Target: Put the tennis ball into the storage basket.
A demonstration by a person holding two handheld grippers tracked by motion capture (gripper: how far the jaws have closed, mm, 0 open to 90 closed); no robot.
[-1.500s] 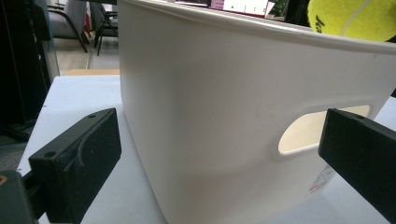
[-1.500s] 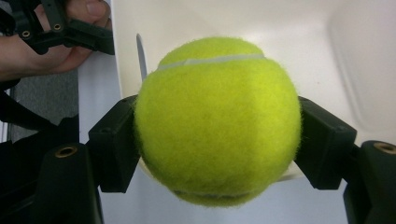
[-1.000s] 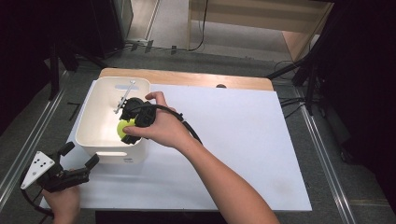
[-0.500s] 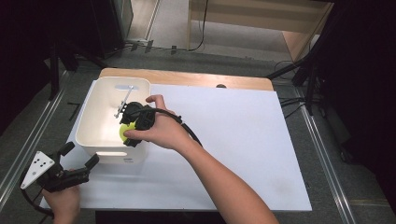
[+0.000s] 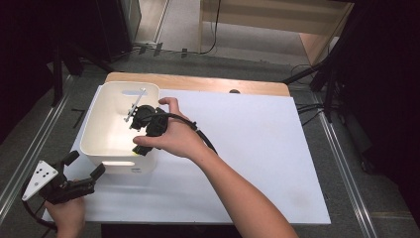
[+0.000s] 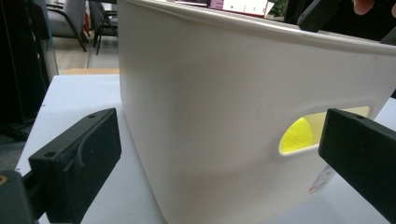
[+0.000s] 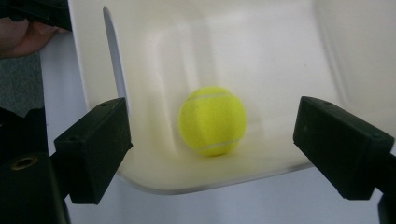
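Tennis ball point(image 7: 212, 120) lies on the floor of the white bin point(image 5: 96, 134), loose and touching neither jaw; through the bin's handle slot it shows as a patch of yellow in the left gripper view. Nearest the person, at the worktop's point(image 5: 257, 148) near left corner, the left gripper point(image 5: 88, 173) rests low with its jaws spread wide, pointed at the bin's near wall and holding nothing. Just beyond it stands the bin, at the left edge of the worktop. Over the bin's right rim hangs the right gripper point(image 5: 141, 145), angled down into the bin, its jaws parted wide with the ball between and below them, clear of both.

Judging by this, the step in hand is either a drop just made or a reach to pick the ball up; the pictures do not settle which. If a pick-up, the next move calls for lowering the right gripper until the jaws straddle the ball's middle, then closing gently, since a round ball will roll off a skewed pinch. The bin may need steadying by the left gripper.
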